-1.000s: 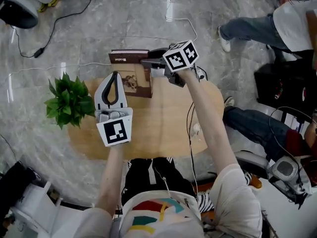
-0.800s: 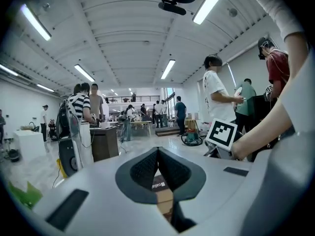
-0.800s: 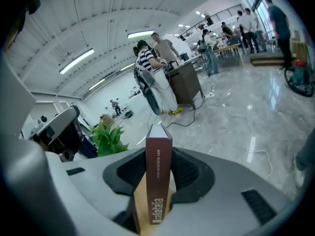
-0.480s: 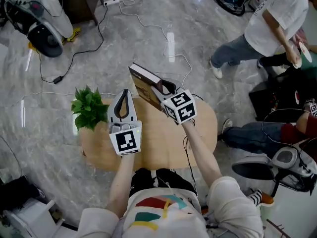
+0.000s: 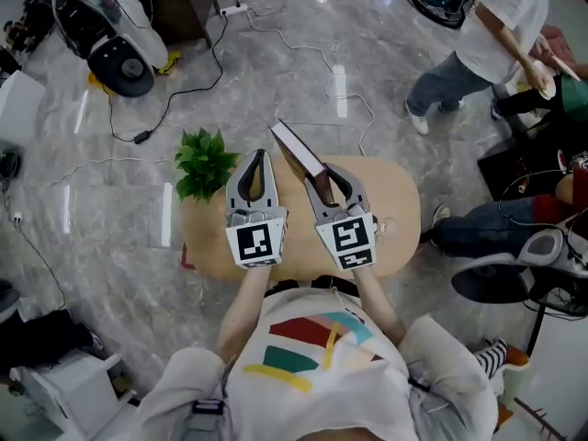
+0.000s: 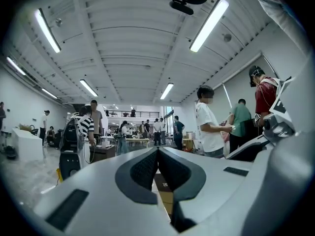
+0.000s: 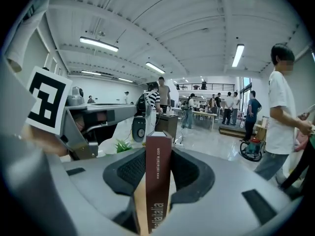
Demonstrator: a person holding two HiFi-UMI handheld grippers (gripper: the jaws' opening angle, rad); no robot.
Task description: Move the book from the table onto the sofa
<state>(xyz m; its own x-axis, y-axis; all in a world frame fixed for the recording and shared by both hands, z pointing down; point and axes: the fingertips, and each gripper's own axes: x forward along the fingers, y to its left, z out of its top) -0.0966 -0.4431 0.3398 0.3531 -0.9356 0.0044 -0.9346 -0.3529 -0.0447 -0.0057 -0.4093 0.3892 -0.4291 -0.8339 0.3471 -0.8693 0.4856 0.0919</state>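
The brown book (image 5: 299, 152) is off the table, standing on edge with its spine up between the jaws of my right gripper (image 5: 323, 175). In the right gripper view the book's spine (image 7: 158, 181) fills the gap and both pads press its covers, so my right gripper (image 7: 158, 154) is shut on it. My left gripper (image 5: 256, 156) hangs beside it on the left, jaws closed tip to tip and holding nothing. In the left gripper view the left gripper (image 6: 157, 149) points level into the hall. No sofa is in view.
Below the grippers lies the oval wooden table (image 5: 397, 200) with a green potted plant (image 5: 204, 162) at its left end. Cables cross the marble floor (image 5: 138, 136). One person (image 5: 478, 44) stands at the upper right and another person's legs (image 5: 478, 232) are right of the table.
Both grippers have risen and drawn back toward me. The book came up off the table in the right gripper and turned from lying flat to standing on edge.
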